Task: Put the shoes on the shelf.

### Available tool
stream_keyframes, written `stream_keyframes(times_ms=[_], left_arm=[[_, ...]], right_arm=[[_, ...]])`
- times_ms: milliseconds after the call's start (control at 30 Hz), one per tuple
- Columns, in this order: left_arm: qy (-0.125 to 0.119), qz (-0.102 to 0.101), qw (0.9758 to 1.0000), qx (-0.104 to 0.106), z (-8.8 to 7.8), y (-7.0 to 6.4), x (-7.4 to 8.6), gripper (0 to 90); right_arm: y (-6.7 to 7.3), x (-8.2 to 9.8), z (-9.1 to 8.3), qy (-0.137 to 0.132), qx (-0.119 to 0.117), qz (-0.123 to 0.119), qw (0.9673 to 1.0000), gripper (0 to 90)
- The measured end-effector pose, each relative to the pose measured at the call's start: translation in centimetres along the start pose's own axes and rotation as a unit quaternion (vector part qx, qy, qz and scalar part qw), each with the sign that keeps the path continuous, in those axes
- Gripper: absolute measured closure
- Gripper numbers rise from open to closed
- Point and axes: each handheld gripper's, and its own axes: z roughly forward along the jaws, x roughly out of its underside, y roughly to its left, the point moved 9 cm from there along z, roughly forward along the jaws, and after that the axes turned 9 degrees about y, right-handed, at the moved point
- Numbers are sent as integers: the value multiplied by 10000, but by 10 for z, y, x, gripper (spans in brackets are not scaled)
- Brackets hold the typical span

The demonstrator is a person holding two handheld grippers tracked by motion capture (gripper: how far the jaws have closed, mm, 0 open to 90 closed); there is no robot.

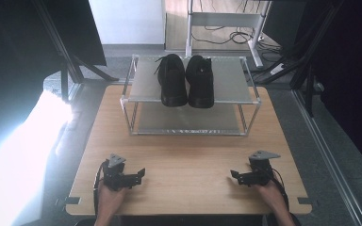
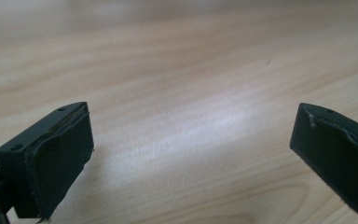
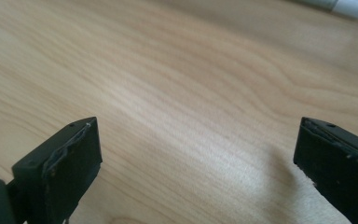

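- Near the bottom of the high view, the left gripper (image 1: 133,178) and the right gripper (image 1: 241,178) rest low on the wooden table (image 1: 188,160), each held by a hand, and point toward each other.
- Both grippers have their jaws spread wide with nothing between them; the left gripper view and the right gripper view show bare wood grain in the gap.
- At upper centre of the high view, 2 black shoes stand side by side on the top shelf of a metal rack (image 1: 250,101): the left shoe (image 1: 172,79) and the right shoe (image 1: 201,81), touching or nearly so, toes toward the person.
- The lower shelf (image 1: 188,120) holds nothing, and the grippers are well apart from the rack.
- Likely risks from here:
  - Gripping 1 shoe by its soft upper may let it sag or slip out.
  - Because the shoes sit so close, a jaw pushed between them could knock the other off the shelf.
  - Reaching in low could bump the rack's front rail and shift the light frame.
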Motion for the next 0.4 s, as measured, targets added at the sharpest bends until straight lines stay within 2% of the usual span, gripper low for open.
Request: stream_keyframes(times_ms=[67, 167, 200, 400], left_arm=[[287, 135, 9994, -130, 7, -2, 5, 0], [443, 389, 9973, -426, 10, -5, 6, 0], [458, 425, 9970, -456, 11, -6, 6, 0], [458, 383, 9971, -467, 11, -6, 6, 0]], right_arm=[[1, 3, 4, 117, 77, -109, 9998, 0], [0, 6, 8, 208, 185, -213, 9994, 0], [0, 6, 9, 191, 198, -228, 9994, 0], [-2, 6, 9, 131, 253, -163, 9995, 0]])
